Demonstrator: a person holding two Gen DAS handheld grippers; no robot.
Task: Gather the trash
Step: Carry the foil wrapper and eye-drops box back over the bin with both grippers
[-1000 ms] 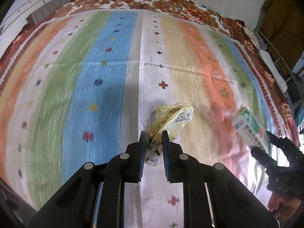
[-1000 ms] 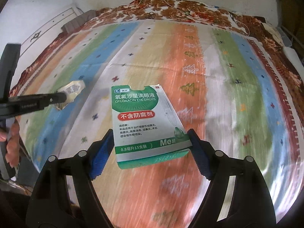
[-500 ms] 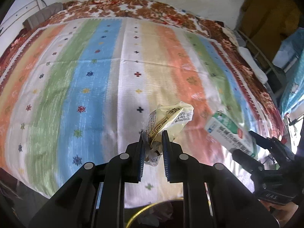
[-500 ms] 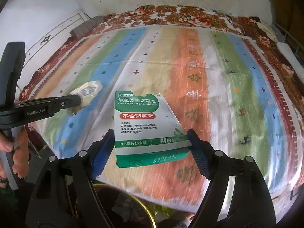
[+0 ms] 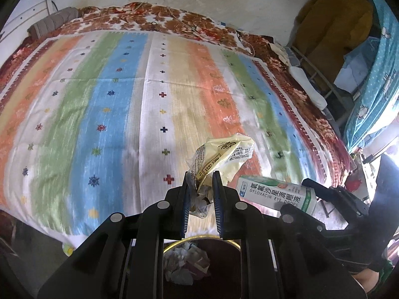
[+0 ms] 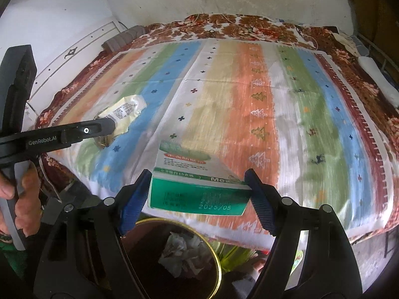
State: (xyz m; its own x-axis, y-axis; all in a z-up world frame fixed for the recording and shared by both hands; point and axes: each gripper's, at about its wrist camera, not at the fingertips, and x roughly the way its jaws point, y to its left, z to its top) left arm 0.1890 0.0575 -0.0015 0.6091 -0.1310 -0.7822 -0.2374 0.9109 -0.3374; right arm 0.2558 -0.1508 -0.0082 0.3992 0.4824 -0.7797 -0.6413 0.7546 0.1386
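Both tools have drawn back past the near edge of the bed, and the bin of crumpled paper now shows beneath them. The eye-drop box has tipped forward in the right tool, showing its dark green end. The right tool sits closer beside the left tool.

wrappers: 1 | medicine boxes: 1 | bins: 1 | tools: 2 | striped blankets: 1

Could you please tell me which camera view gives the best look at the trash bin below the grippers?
The right wrist view: the trash bin shows most of its gold rim and the crumpled paper inside. In the left wrist view the bin is largely hidden behind the left gripper, with only part of the rim visible.
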